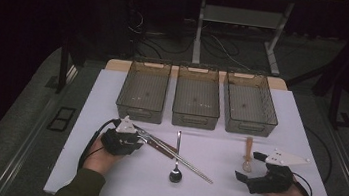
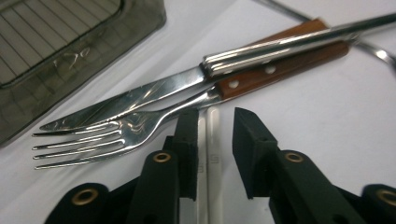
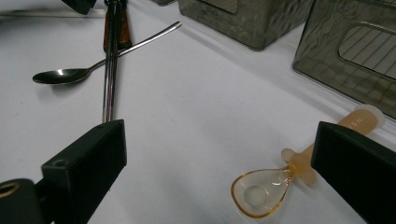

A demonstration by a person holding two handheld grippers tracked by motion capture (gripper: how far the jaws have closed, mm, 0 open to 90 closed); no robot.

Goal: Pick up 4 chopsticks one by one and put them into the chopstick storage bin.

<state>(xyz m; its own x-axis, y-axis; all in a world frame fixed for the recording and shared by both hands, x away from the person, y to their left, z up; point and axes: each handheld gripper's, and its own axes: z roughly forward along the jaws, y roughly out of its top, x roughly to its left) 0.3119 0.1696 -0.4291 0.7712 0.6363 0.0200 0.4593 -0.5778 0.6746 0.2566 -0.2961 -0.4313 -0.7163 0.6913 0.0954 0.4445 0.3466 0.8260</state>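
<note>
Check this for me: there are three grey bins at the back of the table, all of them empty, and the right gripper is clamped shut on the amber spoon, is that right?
Not quite. The right gripper is not clamped on the amber spoon: in the right gripper view its jaws stand wide apart, with the spoon lying on the table between them, untouched. The rest holds: the high view shows three grey bins at the back, all empty.

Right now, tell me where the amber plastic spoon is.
In the high view the amber plastic spoon lies right of centre on the white table, below the rightmost bin, just ahead of the right gripper.
</note>
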